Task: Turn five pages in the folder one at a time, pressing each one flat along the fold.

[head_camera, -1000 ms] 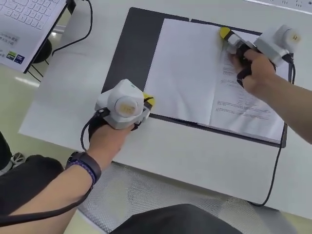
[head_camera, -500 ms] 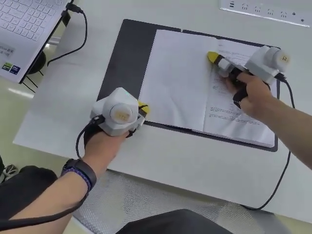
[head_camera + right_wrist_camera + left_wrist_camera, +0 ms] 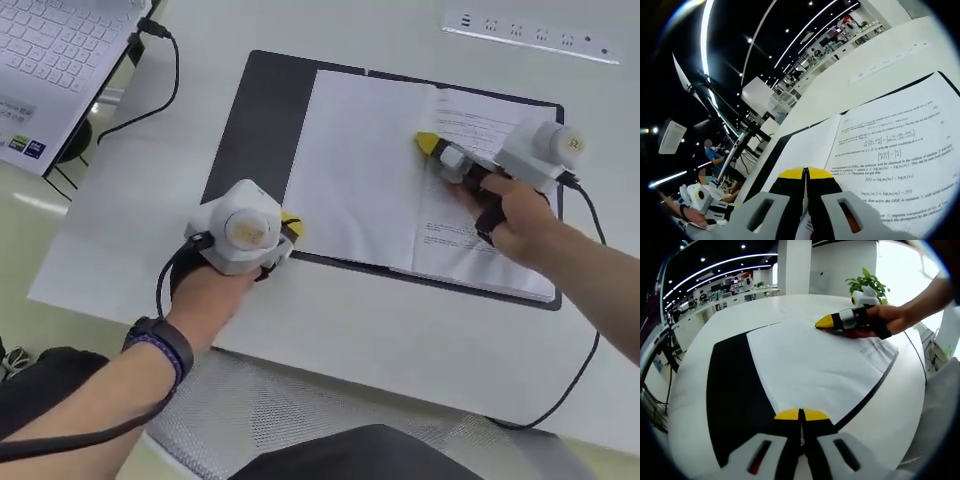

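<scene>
Chair mesh [image 3: 260,400] is closest to us, at 6 o'clock in the head view, just below the edge of the white table [image 3: 380,330]. Next we see the left arm with a dark wristband [image 3: 165,340]. Its hand holds the left gripper [image 3: 292,225] at about 8 o'clock from the middle. In the left gripper view we see its two yellow tips pressed together with nothing between them. They rest on the near edge of the folder [image 3: 255,120], right at the near corner of the blank page [image 3: 360,160].

The folder lies open and flat on the table, in the middle of the head view. Its black cover shows at 9 o'clock of the blank page. At 3 o'clock of the blank page lies the printed page [image 3: 455,245], full of small writing and sums. The fold [image 3: 416,230] runs between them from near to far.

Farther out, at 2 o'clock, the right gripper [image 3: 427,143] lies low over the paper. Its yellow tips are closed tight too and grip nothing. In the right gripper view we see them resting right at the fold, with the blank page at 10 o'clock and the printed page at 2 o'clock.

Farthest away, a laptop [image 3: 50,50] sits at 10 o'clock with a black cable [image 3: 177,70] beside it, and a white power strip [image 3: 530,35] lies at 1 o'clock.
</scene>
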The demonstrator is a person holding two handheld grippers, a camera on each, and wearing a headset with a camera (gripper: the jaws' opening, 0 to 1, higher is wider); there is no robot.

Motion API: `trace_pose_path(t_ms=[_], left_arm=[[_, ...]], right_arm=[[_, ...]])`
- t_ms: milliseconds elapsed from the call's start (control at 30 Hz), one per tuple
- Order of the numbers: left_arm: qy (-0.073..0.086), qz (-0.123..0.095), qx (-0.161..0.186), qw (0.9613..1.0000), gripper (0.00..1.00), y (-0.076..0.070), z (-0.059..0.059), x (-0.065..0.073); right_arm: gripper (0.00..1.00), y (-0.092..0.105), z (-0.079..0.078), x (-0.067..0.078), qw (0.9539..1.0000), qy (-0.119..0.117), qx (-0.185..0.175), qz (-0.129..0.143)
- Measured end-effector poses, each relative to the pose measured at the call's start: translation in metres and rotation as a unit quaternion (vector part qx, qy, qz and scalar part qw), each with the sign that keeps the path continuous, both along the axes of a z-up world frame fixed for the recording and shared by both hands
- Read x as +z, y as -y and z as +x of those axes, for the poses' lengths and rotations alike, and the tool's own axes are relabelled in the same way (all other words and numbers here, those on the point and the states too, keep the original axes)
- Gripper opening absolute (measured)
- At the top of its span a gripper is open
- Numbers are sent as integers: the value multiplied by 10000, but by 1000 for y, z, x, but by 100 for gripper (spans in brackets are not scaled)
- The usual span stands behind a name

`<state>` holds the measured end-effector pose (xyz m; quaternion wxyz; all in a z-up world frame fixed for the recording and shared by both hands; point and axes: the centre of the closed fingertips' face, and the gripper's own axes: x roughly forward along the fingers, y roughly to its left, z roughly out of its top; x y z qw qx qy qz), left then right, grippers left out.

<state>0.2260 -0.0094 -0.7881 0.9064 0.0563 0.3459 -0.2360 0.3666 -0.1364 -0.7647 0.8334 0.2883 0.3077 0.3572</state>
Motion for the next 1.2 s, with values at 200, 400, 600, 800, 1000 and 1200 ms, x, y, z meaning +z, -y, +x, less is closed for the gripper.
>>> trace_pose_path(t_ms=[200,400,600,800,1000,1200], left_arm=[[-7,42,-50,10000,0,0,0,0],[-5,39,-43,10000,0,1,0,0],[-7,52,-60,10000,0,1,-1,0],[-15,23,-34,10000,0,2,-1,1],[-32,-26,20,10000,0,2,-1,1],[-37,-45,33,10000,0,2,-1,1]], right_arm=[[0,1,-27,5,9999,-52,81,38],[0,0,-53,6,9996,-100,263,24],[0,0,-70,6,9992,-163,378,6],[0,1,-89,6,9988,-215,440,-4],[0,-1,-113,5,9978,-261,600,-58],[0,2,-130,4,9974,-327,631,-65]])
